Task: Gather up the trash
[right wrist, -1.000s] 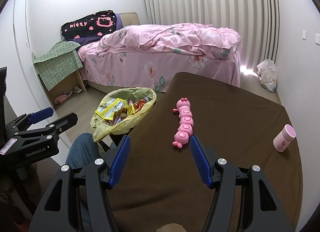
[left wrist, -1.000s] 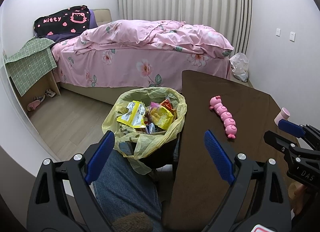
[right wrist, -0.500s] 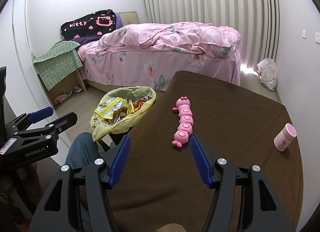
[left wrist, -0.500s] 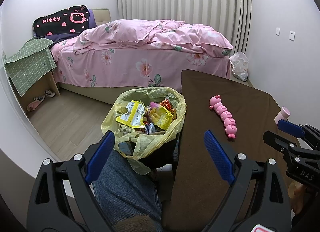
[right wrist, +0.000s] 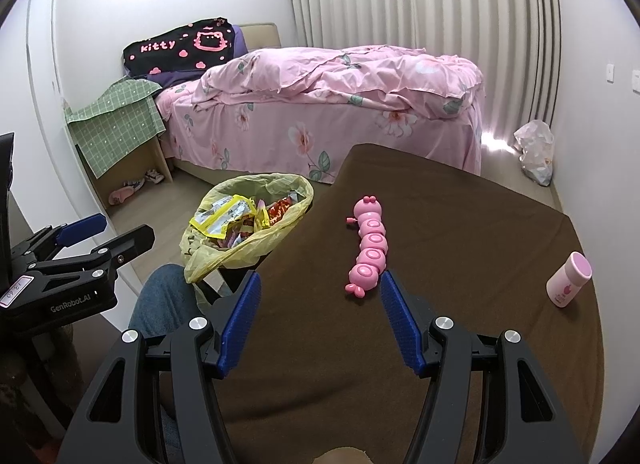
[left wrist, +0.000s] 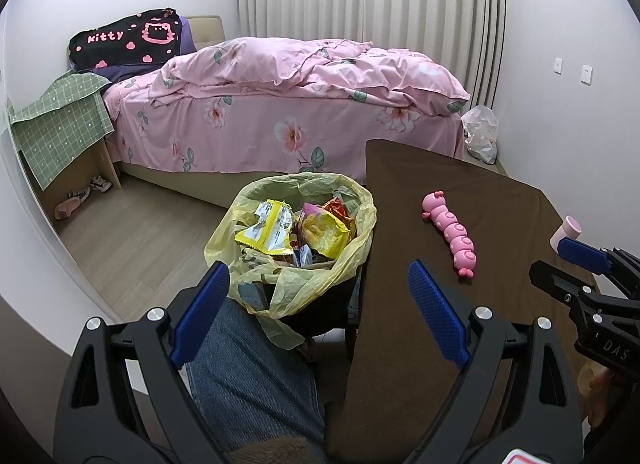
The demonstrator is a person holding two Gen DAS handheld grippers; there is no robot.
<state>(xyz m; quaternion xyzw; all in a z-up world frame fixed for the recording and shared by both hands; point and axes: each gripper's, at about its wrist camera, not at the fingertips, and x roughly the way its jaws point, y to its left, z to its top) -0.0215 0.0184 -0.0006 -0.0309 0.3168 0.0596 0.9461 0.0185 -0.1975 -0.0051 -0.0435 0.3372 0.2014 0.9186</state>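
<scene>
A bin lined with a yellow bag (left wrist: 356,220) stands left of the brown table (left wrist: 420,344); it holds several snack wrappers (left wrist: 268,232). It also shows in the right wrist view (right wrist: 280,232). My left gripper (left wrist: 316,300) is open and empty, held above a jeans-clad knee near the bin. My right gripper (right wrist: 320,304) is open and empty over the table's (right wrist: 460,364) near part, just short of a pink caterpillar toy (right wrist: 370,248). The toy also shows in the left wrist view (left wrist: 450,234).
A small pink bottle (right wrist: 568,278) stands at the table's right edge. A bed with pink floral bedding (left wrist: 300,104) lies beyond. A green-cloth side table (left wrist: 60,124) with shoes under it is at the left. A white plastic bag (right wrist: 536,152) sits by the far wall.
</scene>
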